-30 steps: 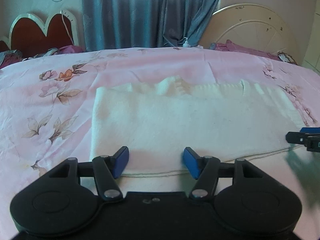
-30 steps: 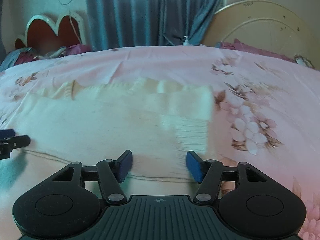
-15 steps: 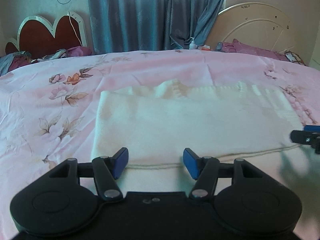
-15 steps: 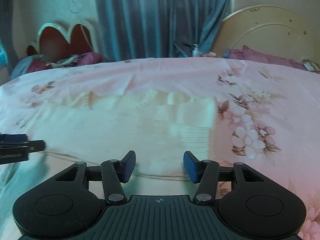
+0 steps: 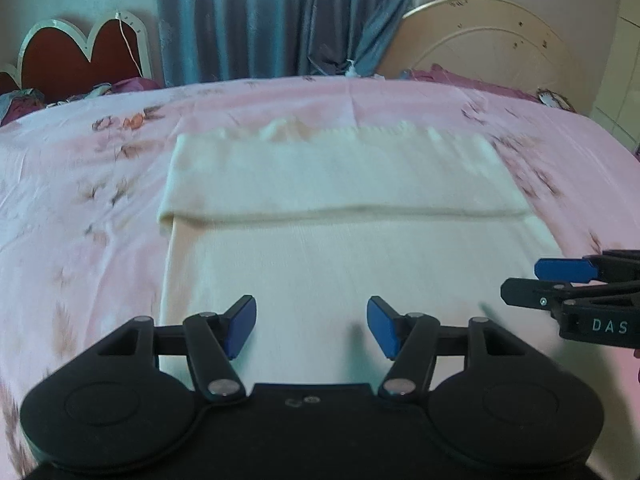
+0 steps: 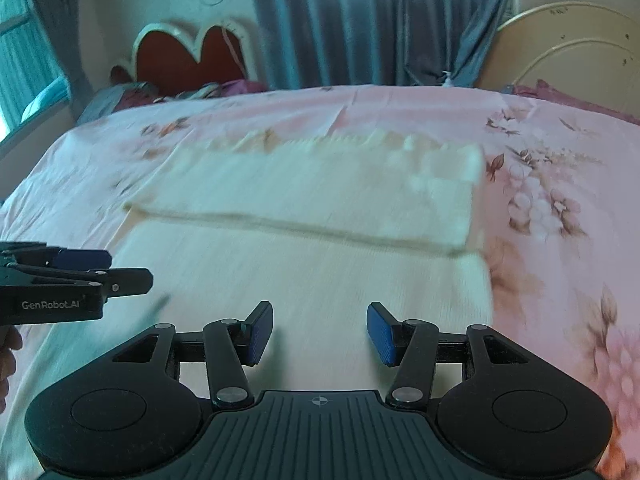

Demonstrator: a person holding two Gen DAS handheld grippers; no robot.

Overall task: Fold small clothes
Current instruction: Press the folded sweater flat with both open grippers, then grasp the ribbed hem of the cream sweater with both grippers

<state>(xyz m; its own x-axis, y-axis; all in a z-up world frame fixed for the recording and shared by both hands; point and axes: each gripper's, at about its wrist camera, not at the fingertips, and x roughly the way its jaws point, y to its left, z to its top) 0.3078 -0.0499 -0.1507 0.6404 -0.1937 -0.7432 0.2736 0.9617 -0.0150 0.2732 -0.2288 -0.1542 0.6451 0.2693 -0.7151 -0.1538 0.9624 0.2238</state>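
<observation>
Nearest to you, your left gripper (image 5: 312,326) stood with its blue-padded jaws apart and nothing between them, above the near part of the cream knitted garment (image 5: 340,248). Your right gripper (image 6: 320,332) was the same: jaws apart, empty, over the near part of this garment (image 6: 304,264).

The garment lay flat on the pink floral bedsheet (image 5: 80,200), with its far part folded over towards you, so that a fold edge ran across its middle.

The left view showed your right gripper (image 5: 540,280) coming in from the right edge, seen from the side, just above the cloth's right border. The right view showed your left gripper (image 6: 128,272) at the left edge, and also a part of your hand (image 6: 8,354) below it, which the left view did not give.

Farther away, both views had the red heart-shaped headboard (image 5: 76,60), the blue-grey curtain (image 5: 260,20) and the cream round bed frame (image 5: 480,40). Only the right view showed a window (image 6: 24,64) at the far left.
</observation>
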